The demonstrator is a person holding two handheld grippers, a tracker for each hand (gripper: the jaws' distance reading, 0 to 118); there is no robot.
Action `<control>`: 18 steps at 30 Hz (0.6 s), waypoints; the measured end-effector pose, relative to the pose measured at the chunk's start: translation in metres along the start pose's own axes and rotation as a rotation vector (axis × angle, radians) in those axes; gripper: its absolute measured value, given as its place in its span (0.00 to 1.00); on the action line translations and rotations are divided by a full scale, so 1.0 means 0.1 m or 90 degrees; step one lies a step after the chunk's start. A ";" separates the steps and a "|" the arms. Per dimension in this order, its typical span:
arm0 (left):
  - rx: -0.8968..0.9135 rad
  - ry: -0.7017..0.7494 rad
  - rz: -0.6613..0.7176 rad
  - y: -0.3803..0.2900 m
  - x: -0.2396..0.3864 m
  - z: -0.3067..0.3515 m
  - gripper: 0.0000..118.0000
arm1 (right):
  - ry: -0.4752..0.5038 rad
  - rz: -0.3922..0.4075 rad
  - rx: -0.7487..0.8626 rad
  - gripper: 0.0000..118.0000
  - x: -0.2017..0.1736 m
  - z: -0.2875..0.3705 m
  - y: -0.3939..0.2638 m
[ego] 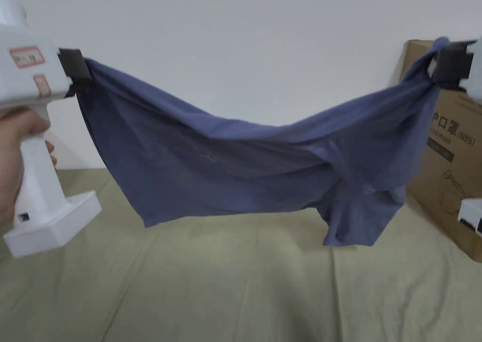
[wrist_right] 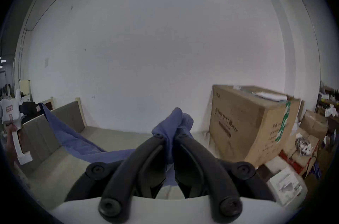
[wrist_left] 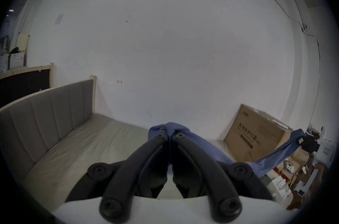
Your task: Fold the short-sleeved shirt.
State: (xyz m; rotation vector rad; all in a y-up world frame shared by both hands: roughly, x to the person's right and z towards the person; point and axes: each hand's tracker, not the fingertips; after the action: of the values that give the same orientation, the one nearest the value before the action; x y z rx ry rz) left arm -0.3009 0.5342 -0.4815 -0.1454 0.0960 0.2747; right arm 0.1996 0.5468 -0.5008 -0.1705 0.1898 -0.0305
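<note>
Cut-off, covered and unclear parts

In the head view the right gripper (ego: 449, 65) is cut by the right edge, so little of its white body shows, and the left edge cuts the hand (ego: 14, 159) on the left gripper (ego: 75, 69). The shirt (ego: 245, 168) hangs bunched, so sleeves and collar cannot be told apart, and it covers part of the box (ego: 447, 168). In both gripper views, cloth covers the jaw tips. The small things beside the box (wrist_right: 300, 145) are too small to tell.
</note>
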 end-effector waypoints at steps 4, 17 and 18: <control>-0.063 0.019 -0.015 -0.56 -0.09 0.34 0.02 | 0.004 -0.018 -0.078 0.04 0.04 0.19 -0.56; -0.361 0.073 0.046 -2.53 -0.73 1.77 0.02 | 0.029 -0.110 -0.381 0.04 -0.05 1.45 -2.39; -0.379 0.079 0.047 -2.63 -0.77 1.85 0.02 | 0.027 -0.105 -0.389 0.04 -0.05 1.51 -2.47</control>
State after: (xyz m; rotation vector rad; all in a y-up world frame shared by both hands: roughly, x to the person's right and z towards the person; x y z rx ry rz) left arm -0.2881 0.2922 -0.2559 -0.7525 0.1406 0.3617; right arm 0.2198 0.3290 -0.3113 -0.7945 0.2230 -0.1406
